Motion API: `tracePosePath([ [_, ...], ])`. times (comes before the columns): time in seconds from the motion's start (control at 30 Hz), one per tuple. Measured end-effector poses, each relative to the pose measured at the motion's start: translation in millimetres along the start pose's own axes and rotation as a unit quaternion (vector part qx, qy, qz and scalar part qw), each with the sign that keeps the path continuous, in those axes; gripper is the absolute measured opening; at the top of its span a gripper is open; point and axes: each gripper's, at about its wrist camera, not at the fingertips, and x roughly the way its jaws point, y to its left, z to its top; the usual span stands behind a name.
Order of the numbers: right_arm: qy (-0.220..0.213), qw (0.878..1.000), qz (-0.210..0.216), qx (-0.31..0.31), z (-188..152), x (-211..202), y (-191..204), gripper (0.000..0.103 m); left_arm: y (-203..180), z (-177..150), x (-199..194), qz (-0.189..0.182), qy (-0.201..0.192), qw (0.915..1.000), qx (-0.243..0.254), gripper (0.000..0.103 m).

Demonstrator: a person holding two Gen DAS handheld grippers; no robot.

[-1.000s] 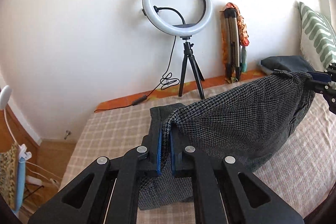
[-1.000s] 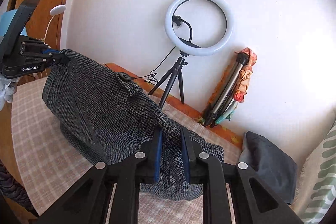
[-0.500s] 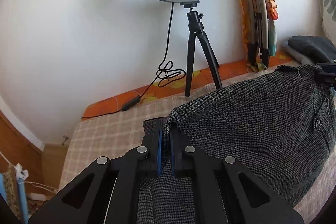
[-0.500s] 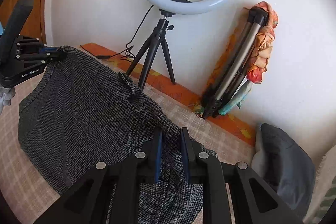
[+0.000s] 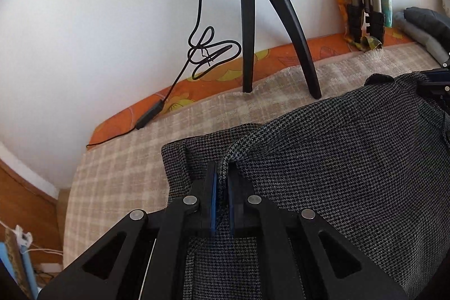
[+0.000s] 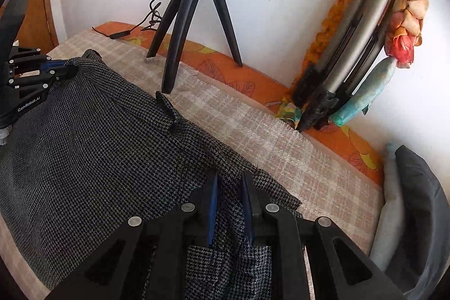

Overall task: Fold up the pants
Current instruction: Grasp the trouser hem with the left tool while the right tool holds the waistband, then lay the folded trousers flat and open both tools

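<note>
Dark grey houndstooth pants (image 5: 337, 165) lie folded over on a checked beige bedspread (image 5: 118, 173). My left gripper (image 5: 222, 176) is shut on a ridge of the pants' edge, low over the lower layer. My right gripper (image 6: 229, 187) is shut on the other end of that edge, and the pants (image 6: 92, 148) stretch away from it to the left. Each gripper shows in the other's view: the right gripper (image 5: 433, 83) at the far right, the left gripper (image 6: 50, 69) at the far left. A belt loop (image 6: 167, 110) sticks up from the edge.
A black tripod (image 5: 253, 18) stands on the bed by the white wall, its cable (image 5: 197, 55) trailing left. A folded tripod (image 6: 346, 47) wrapped in floral cloth leans at the right. A dark grey cushion (image 6: 416, 215) lies at the right edge.
Both grippers have carried the held pants edge forward toward the wall and down. The raised cloth now lies nearly flat over the lower layer.
</note>
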Motion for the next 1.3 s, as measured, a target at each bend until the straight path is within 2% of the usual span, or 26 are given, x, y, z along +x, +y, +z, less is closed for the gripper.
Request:
tracePosePath([
  [0.13,-0.001,1.0,0.004,0.011,0,1,-3,0.016,4,4,2,-0.007,0.006,0.9999,-0.01,0.012],
  [0.23,-0.004,1.0,0.0,0.018,1,-1,-5,0.022,7,9,-1,0.016,0.003,0.9998,-0.013,0.034],
  [0.27,-0.005,1.0,-0.005,0.023,1,-2,-7,0.029,11,10,-3,0.032,0.0,0.9994,-0.015,0.05],
  [0.3,-0.006,0.999,-0.008,0.03,1,-3,-10,0.037,16,12,-5,0.046,-0.004,0.9988,-0.018,0.061],
  [0.43,-0.01,0.998,-0.01,0.064,1,-10,-21,0.05,50,17,-16,0.072,-0.008,0.9955,-0.06,0.061],
  [0.47,-0.013,0.997,-0.017,0.07,0,-13,-22,0.057,59,17,-21,0.078,-0.011,0.9941,-0.075,0.061],
  [0.5,-0.017,0.997,-0.023,0.075,0,-17,-23,0.061,69,16,-27,0.079,-0.015,0.9929,-0.088,0.061],
  [0.6,-0.024,0.995,-0.046,0.091,-3,-30,-29,0.062,91,9,-44,0.072,-0.021,0.9905,-0.115,0.061],
  [0.7,-0.03,0.991,-0.045,0.119,-10,-47,-41,0.063,103,-3,-63,0.05,-0.022,0.99,-0.13,0.061],
  [0.87,-0.048,0.988,-0.014,0.146,-33,-86,-44,0.067,103,-37,-94,0.003,-0.019,0.9888,-0.148,0.069],
  [1.03,-0.056,0.987,-0.006,0.15,-59,-121,-29,0.073,94,-71,-114,-0.041,-0.003,0.9836,-0.176,0.07],
  [1.17,-0.053,0.982,-0.013,0.183,-86,-139,-22,0.08,84,-88,-123,-0.048,0.001,0.9836,-0.174,0.07],
  [1.3,-0.033,0.966,-0.016,0.257,-119,-141,-24,0.083,67,-84,-134,-0.053,-0.003,0.9871,-0.151,0.07],
])
